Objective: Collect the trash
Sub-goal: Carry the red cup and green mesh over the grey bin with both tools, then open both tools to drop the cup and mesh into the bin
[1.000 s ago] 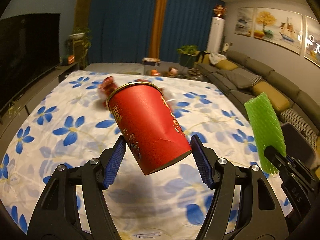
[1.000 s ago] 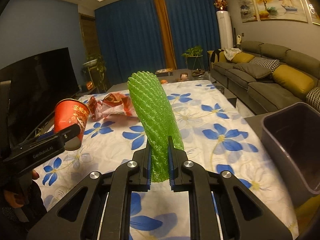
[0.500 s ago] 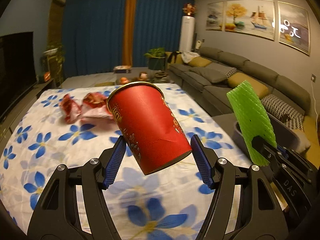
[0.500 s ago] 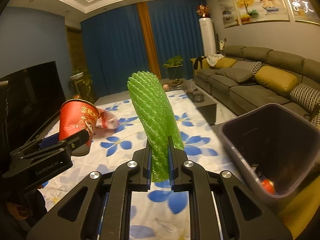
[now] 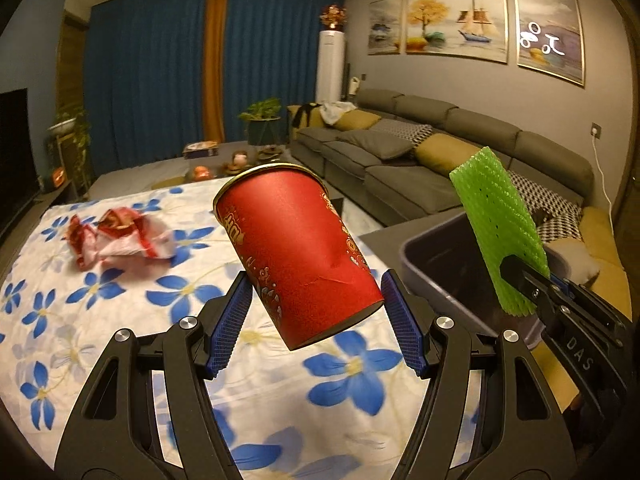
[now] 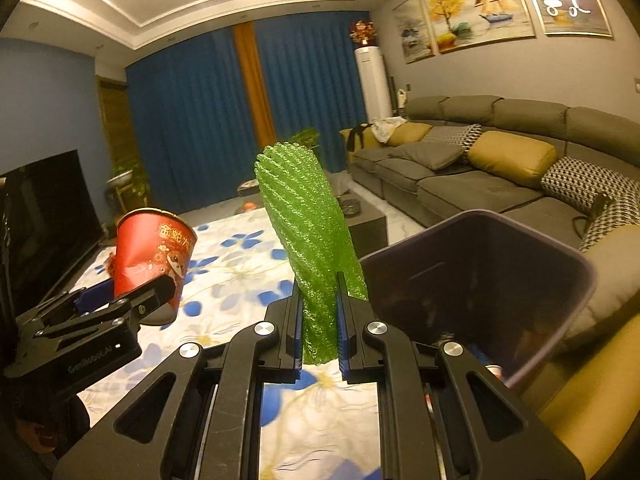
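Closest to me, the left gripper [image 5: 316, 312] is clamped on a red paper cup [image 5: 296, 252], tilted and held up over the flowered tablecloth [image 5: 120, 320]. Beside it the right gripper [image 6: 318, 332] pinches a green foam net sleeve [image 6: 308, 240], upright, just beside the dark bin [image 6: 500, 280]. Farther back, a crumpled red wrapper [image 5: 120, 236] lies on the cloth, and beyond that stands the grey sofa [image 5: 400, 148].

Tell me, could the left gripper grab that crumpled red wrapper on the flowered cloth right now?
Probably not. The left gripper is already shut on the red paper cup, so it has no free grip. The crumpled red wrapper lies in the open on the cloth, with nothing blocking it.
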Demonstrator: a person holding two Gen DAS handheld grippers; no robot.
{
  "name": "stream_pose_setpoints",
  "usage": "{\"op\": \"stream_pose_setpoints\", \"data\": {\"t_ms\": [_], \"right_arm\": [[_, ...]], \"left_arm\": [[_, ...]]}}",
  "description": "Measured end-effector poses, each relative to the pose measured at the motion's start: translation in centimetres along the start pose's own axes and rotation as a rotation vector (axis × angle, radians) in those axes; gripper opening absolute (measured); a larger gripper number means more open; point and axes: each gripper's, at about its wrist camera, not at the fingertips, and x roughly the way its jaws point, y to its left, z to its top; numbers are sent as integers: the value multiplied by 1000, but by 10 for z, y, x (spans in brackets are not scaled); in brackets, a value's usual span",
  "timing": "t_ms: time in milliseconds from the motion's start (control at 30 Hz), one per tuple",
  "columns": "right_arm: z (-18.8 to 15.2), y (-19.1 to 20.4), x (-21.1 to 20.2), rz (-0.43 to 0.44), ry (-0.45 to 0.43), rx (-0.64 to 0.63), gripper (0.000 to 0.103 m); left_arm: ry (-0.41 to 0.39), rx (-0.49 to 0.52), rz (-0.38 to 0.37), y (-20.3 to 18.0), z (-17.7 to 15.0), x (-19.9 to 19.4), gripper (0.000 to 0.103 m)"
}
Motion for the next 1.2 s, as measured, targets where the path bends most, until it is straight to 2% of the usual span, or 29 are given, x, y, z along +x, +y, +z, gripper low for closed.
{"op": "stream_pose_setpoints", "data": {"t_ms": [500, 867, 1200], "right_arm": [[8, -71, -3, -149, -40, 103, 15], [10, -99, 1, -190, -48, 141, 15], [12, -110, 2, -205, -45, 166, 16]], "left_arm": [[-11, 111, -191, -94, 19, 37, 65], [18, 136, -276, -126, 17, 70, 65], [43, 154, -305, -139, 17, 87, 66]]}}
